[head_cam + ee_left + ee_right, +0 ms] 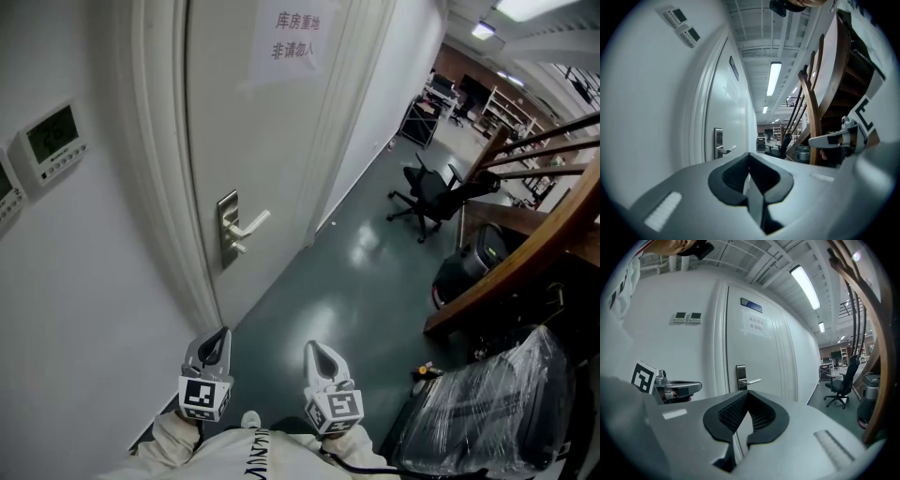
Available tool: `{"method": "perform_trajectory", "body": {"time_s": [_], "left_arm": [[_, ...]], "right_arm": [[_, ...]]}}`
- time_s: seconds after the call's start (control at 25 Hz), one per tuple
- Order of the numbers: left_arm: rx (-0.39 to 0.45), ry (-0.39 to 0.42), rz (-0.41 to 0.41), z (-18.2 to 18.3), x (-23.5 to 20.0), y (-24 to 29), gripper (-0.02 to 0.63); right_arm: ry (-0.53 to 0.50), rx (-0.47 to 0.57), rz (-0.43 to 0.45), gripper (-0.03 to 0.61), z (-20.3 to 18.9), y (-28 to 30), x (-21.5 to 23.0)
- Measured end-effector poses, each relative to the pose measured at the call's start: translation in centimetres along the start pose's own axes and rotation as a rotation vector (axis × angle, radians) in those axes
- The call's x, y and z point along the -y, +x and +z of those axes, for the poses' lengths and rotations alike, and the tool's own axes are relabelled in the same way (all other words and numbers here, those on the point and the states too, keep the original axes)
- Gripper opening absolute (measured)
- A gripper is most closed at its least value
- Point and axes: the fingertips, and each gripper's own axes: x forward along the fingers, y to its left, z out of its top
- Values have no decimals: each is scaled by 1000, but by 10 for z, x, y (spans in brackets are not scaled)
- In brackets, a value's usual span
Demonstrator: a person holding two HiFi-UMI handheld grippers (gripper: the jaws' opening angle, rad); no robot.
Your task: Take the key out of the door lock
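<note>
Left gripper (217, 339) & right gripper (316, 352) are both pinched shut, holding nothing. Lock plate (228, 228) is at 12 o'clock (key too small to see). Get close, then open one.

Cool, even indoor light comes from long ceiling lamps (774, 77); shadows are faint. In the head view the dark floor (375, 234) carries pale, soft reflections. Both gripper views bulge like a fisheye, with lines bending toward a black round border. Close up, the left gripper (749, 157) and right gripper (747, 394) look soft and blurred; the far hall (771, 136) is sharper.
</note>
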Motion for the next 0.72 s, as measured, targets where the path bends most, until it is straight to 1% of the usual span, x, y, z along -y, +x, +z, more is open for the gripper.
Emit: {"method": "perform_trajectory", "body": {"time_s": [0.2, 0.36, 0.56, 0.72], "left_arm": [[10, -9, -9, 0, -11, 24, -2], [1, -13, 15, -5, -21, 38, -2], [-6, -9, 85, -9, -42, 59, -2], [-20, -13, 162, -9, -59, 78, -2]], "right_arm": [[-8, 1, -8, 2, 6, 25, 8], [-10, -1, 23, 1, 9, 49, 11], [-12, -11, 97, 0, 8, 93, 17], [-23, -22, 183, 1, 15, 133, 21]]}}
